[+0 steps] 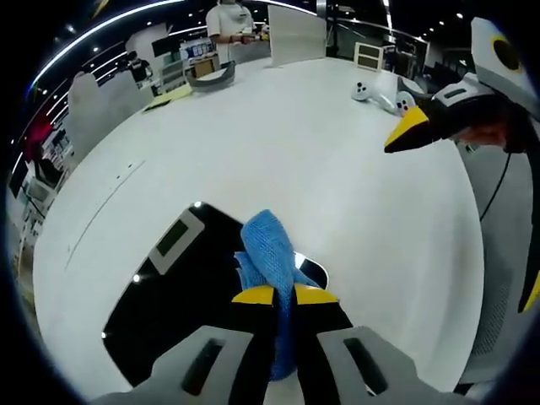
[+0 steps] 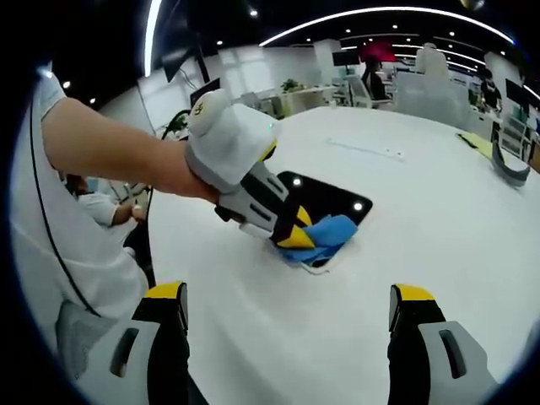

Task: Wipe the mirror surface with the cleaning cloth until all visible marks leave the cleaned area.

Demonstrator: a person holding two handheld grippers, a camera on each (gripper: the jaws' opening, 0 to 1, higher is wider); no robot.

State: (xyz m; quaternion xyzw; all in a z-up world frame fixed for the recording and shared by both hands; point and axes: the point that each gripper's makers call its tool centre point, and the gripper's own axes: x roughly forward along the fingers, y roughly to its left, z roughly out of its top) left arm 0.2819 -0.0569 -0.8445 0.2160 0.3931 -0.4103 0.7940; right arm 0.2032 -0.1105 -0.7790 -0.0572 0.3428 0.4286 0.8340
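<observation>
The mirror [image 1: 169, 295] lies flat on the white table [image 1: 278, 135], a dark glossy slab that reflects ceiling lights as small bright dots. In my left gripper view it sits just ahead of my jaws, spreading toward nine o'clock from them. The blue cleaning cloth [image 1: 268, 253] rests on the mirror's edge nearest three o'clock, bunched up, with its tail running down between my yellow-tipped jaws. My left gripper [image 1: 283, 295] is clamped on that cloth, tips drawn close with the fabric pinched between them.

In my right gripper view the same mirror [image 2: 325, 198] lies near the centre, at about twelve o'clock from my jaws and well apart from them, with the cloth [image 2: 325, 236] on its near edge under the left gripper [image 2: 295, 236] and my forearm reaching in from nine o'clock. My right gripper [image 2: 287, 308] hangs over bare table, its jaws wide apart and holding nothing.

In the left gripper view the right gripper [image 1: 409, 131] comes in at two o'clock. Beyond it lie white handheld controllers [image 1: 380, 93]. At eleven o'clock, on the table's far edge, sits a grey tray [image 1: 209, 78], with a person [image 1: 229, 25] standing behind it. Nothing lies between either gripper and the mirror.
</observation>
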